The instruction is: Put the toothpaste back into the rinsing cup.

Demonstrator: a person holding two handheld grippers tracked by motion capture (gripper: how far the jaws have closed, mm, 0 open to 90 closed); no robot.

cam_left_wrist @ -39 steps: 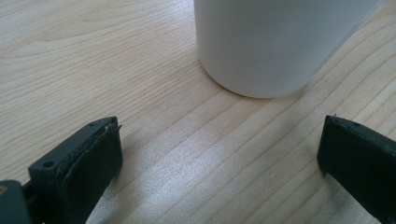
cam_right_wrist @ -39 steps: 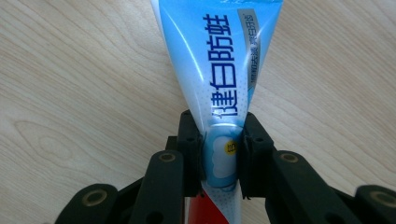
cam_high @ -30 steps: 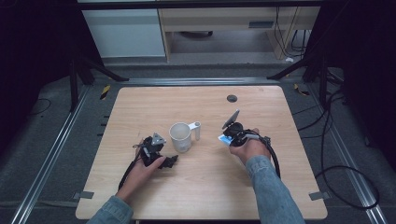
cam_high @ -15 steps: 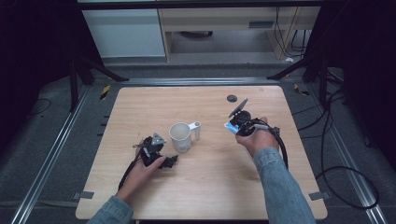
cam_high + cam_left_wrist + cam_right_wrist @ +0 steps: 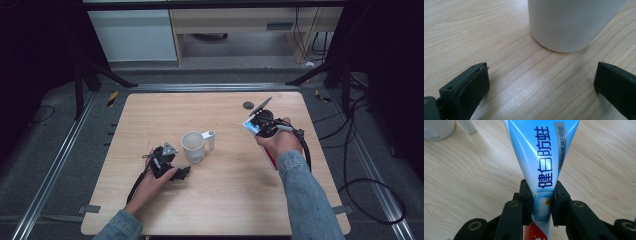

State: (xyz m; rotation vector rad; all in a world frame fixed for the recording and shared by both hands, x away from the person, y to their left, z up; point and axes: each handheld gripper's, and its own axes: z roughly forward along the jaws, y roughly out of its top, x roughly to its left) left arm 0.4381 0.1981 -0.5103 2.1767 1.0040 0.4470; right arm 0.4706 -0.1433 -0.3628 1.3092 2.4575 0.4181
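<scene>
A white mug point(image 5: 193, 146) stands upright at the middle of the wooden table point(image 5: 150, 115), its handle point(image 5: 211, 140) turned to the right. My left gripper point(image 5: 181, 171) rests on the table just in front of the mug point(image 5: 571, 22), jaws point(image 5: 541, 92) wide open with bare wood between them. To the right, my right gripper point(image 5: 259, 126) is held above the table, shut on a blue and white toothpaste tube point(image 5: 249, 125). In the right gripper view the tube point(image 5: 541, 152) fans out beyond the closed jaws point(image 5: 541, 205), and its red end passes back under them.
A small dark round disc point(image 5: 248, 105) lies on the table near the far edge, just beyond the right gripper. The mug point(image 5: 436, 130) sits at the top left of the right gripper view. Cables trail off the table's right side.
My right gripper has risen and moved away from the mug toward the far right with the toothpaste tube still in it. The left gripper and the mug have stayed put.
</scene>
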